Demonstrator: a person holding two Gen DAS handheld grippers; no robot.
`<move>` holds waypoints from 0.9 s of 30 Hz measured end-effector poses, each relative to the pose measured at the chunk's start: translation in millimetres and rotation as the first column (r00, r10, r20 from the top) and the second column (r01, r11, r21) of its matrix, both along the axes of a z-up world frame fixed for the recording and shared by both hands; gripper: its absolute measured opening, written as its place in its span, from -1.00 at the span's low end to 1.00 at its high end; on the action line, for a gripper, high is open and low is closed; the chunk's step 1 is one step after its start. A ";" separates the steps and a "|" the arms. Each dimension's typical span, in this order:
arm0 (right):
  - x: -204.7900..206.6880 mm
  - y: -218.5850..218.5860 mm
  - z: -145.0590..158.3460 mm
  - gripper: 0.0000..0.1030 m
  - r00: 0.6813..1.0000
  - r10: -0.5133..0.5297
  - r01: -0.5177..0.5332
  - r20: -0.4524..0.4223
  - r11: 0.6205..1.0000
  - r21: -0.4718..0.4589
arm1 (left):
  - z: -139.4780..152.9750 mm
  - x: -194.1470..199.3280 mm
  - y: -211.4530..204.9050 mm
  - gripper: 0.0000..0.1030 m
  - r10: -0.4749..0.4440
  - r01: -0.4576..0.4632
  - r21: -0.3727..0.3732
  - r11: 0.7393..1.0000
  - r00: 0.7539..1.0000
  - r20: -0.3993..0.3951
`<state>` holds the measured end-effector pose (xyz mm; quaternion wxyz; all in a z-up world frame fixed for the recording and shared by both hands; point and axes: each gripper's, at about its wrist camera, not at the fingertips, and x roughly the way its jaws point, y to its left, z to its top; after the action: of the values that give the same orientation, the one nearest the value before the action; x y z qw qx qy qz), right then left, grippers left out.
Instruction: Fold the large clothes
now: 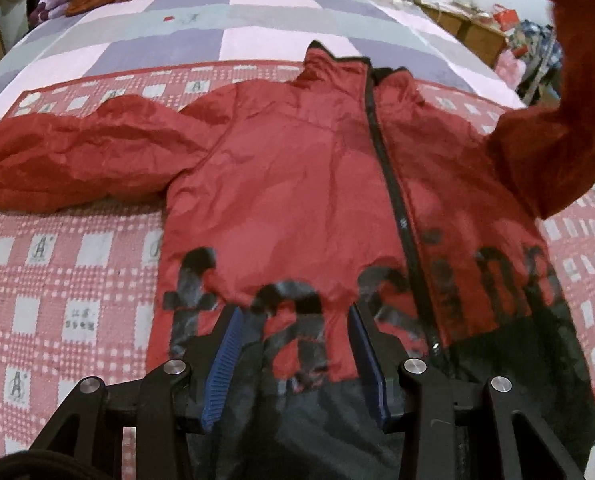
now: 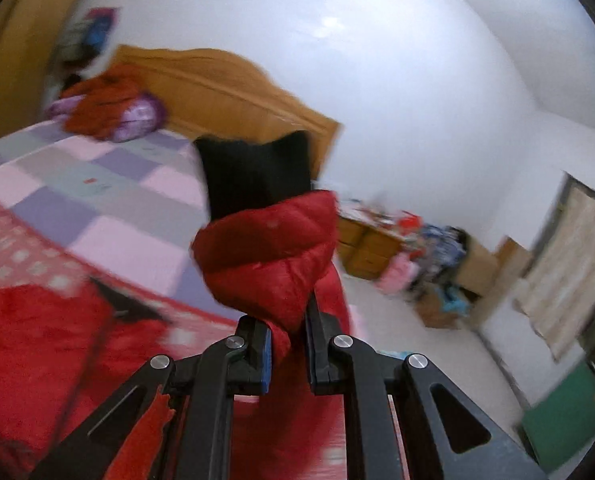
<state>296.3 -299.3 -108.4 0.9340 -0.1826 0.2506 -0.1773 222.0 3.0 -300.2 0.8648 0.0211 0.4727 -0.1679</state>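
Early stage: red jacket lying face-up, zipped, on bed. R hand-held gripper clamping the sleeve near its cuff, lifting it. L hand-held gripper hovering w/ jaws apart over hem, gripping nothing. Other sleeve lying spread out; no folds made yet.

Place: home bedroom | Shown by: bed covered with checked quilt, wooden headboard set against white wall | piled bedding seen near headboard | wooden drawer unit and cluttered belongings seen beside bed
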 end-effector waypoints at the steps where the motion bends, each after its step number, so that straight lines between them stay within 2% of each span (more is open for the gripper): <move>1: 3.9 22.2 -13.0 -0.75 0.999 0.039 -0.039 -0.019 0.999 0.024 | -0.8 -1.0 3.3 -0.09 0.006 -0.006 0.003 1.000 1.000 -0.001; 6: 33.1 124.3 -94.1 -0.75 0.963 0.232 -0.211 -0.139 0.965 0.155 | -4.6 -3.3 20.5 -0.09 0.046 -0.046 0.014 0.999 0.999 -0.013; 11: 54.1 200.9 -157.4 -0.75 0.908 0.350 -0.295 -0.230 0.924 0.241 | -6.8 -11.1 40.2 -0.09 0.069 -0.069 0.029 0.997 0.998 -0.012; 14: 63.9 225.7 -190.5 -0.75 0.875 0.403 -0.322 -0.269 0.899 0.298 | -12.2 -13.3 50.5 -0.09 0.094 -0.093 0.032 0.995 0.995 -0.026; 17: 75.5 233.4 -217.1 -0.69 0.824 0.451 -0.302 -0.342 0.861 0.409 | -18.9 -14.2 60.1 -0.09 0.129 -0.128 0.025 0.991 0.990 -0.048; 19: 77.1 239.1 -222.2 -0.63 0.798 0.477 -0.294 -0.369 0.842 0.452 | -21.2 -14.1 61.3 -0.09 0.135 -0.134 0.024 0.991 0.990 -0.052; 22: 70.3 241.2 -220.2 -0.28 0.765 0.533 -0.294 -0.362 0.789 0.540 | -24.1 -12.2 56.8 -0.09 0.126 -0.124 0.031 0.992 0.991 -0.052; 24: 56.9 230.9 -209.3 0.60 0.744 0.577 -0.302 -0.337 0.740 0.601 | -25.5 -10.7 52.5 -0.09 0.118 -0.117 0.032 0.993 0.992 -0.052; 25: 52.0 227.7 -203.7 0.77 0.732 0.599 -0.306 -0.325 0.715 0.628 | -25.3 -9.9 49.0 -0.09 0.114 -0.112 0.033 0.993 0.992 -0.053; 27: 46.0 223.8 -194.8 0.84 0.741 0.594 -0.308 -0.313 0.715 0.627 | -24.5 -7.0 41.9 -0.09 0.101 -0.100 0.035 0.994 0.994 -0.051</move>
<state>342.3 -75.5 -303.2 0.8633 -0.0101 0.4652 0.1955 215.0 44.9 -324.7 0.8588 0.0069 0.4987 -0.1169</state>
